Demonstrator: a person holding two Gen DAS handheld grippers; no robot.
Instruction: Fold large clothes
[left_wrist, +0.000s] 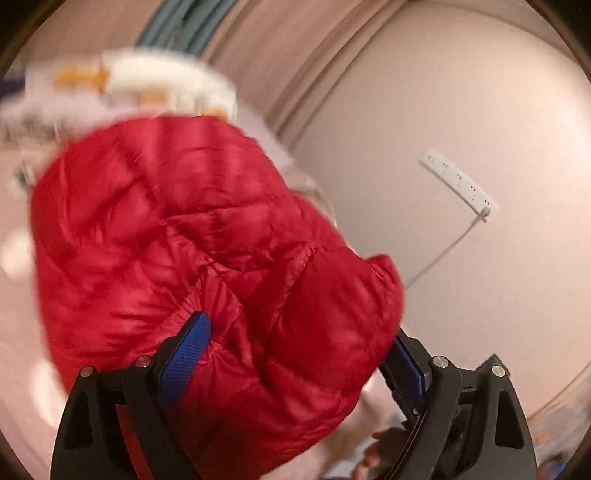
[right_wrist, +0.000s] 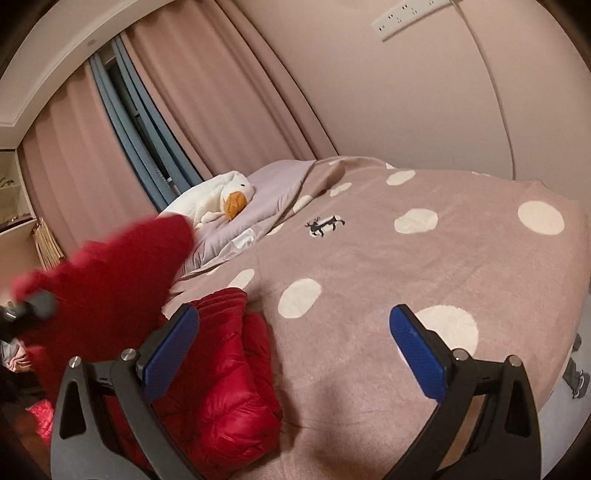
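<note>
Bulging between the wide-spread blue pads of the left gripper (left_wrist: 295, 354), a red puffy jacket (left_wrist: 207, 251) fills most of the left view — blurred, so whether the pads press on it I cannot tell. The right gripper (right_wrist: 293, 343) stands wide apart with nothing between its fingers, above a pink spotted blanket (right_wrist: 424, 266). Part of the jacket lies at the blanket's near left edge — a plush duck (right_wrist: 225, 199) rests beyond.

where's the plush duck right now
In the right wrist view, the white plush duck with an orange bill lies upper left on the lilac pillow, beside the pink curtains.
</note>
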